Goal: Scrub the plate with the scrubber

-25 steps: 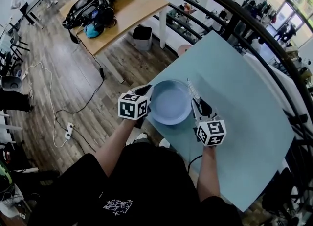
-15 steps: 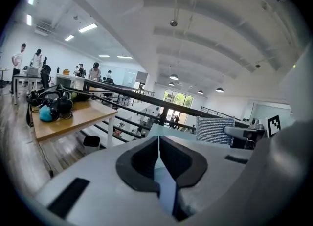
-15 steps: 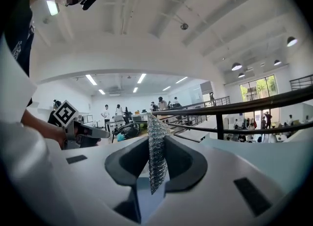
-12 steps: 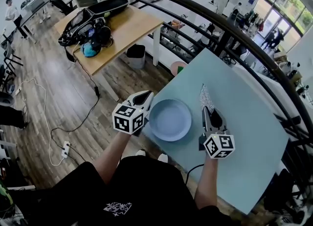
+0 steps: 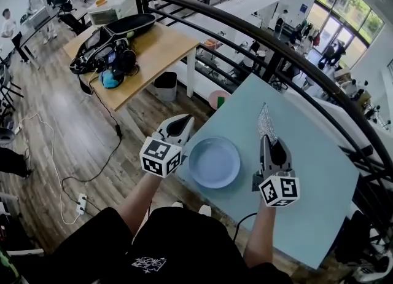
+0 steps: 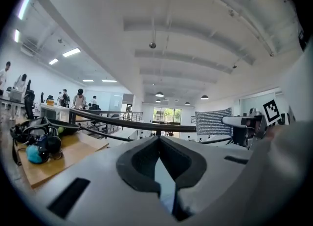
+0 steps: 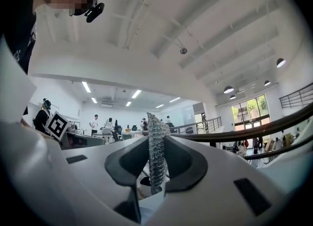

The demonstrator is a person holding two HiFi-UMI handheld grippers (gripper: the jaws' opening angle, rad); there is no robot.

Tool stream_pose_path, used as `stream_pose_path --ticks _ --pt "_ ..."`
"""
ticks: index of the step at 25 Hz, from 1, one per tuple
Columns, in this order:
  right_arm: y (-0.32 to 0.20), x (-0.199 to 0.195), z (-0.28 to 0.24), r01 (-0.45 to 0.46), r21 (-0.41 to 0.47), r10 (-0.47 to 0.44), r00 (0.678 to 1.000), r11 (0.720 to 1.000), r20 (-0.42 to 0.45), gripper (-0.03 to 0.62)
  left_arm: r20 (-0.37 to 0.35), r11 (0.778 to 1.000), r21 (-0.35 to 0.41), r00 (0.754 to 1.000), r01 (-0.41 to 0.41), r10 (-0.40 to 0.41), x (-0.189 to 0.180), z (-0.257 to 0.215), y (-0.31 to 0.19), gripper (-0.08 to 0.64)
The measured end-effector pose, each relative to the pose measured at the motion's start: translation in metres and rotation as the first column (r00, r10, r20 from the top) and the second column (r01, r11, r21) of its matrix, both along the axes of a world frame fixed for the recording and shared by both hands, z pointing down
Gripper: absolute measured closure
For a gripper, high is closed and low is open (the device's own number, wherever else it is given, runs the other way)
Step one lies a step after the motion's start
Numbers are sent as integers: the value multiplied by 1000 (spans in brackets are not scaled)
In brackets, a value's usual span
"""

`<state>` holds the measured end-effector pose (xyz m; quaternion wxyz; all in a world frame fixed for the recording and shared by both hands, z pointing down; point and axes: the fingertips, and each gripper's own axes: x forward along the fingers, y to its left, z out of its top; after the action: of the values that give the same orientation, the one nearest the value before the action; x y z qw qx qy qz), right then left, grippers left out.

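Smooth plate (image 5: 214, 162), rough metallic-mesh scrubber (image 5: 266, 123) (glittery), matt table (image 5: 307, 172)

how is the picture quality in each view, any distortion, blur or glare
Head view: heavy fisheye bows the black railing, but the plate is sharp and evenly lit. Left gripper view: dark rounded corners, near jaws soft, ceiling strip lights blown out. Right gripper view: same dark corners, scrubber crisp, windows bright.

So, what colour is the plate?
Light blue, plain with no pattern. The plate shows best in the head view.
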<state>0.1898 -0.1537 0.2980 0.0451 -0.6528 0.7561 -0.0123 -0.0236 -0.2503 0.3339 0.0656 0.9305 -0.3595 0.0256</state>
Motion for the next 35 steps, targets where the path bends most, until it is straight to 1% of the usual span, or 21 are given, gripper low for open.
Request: stream_pose_path --ticks 6,12,15,21,25,35 --pt "8 -6 -31 -15 54 16 1000 998 -23 502 -12 992 126 1000 -14 16 2 -43 4 551" --pt "11 -14 -48 -13 87 16 999 996 -38 502 -55 978 209 998 -1 13 -2 -68 5 551" --pt "10 -17 -52 -15 94 19 999 996 -42 502 -70 971 239 997 6 11 -3 -75 5 551" --pt "12 -19 -54 -20 97 24 999 995 -37 503 -87 967 254 996 6 17 -2 -77 9 551" --pt "17 -13 -49 -43 87 46 999 995 -27 503 -91 969 245 996 11 12 -1 -74 11 551" --pt "17 -10 -46 -47 82 50 998 996 -29 504 -86 973 232 996 9 11 2 -70 10 551"
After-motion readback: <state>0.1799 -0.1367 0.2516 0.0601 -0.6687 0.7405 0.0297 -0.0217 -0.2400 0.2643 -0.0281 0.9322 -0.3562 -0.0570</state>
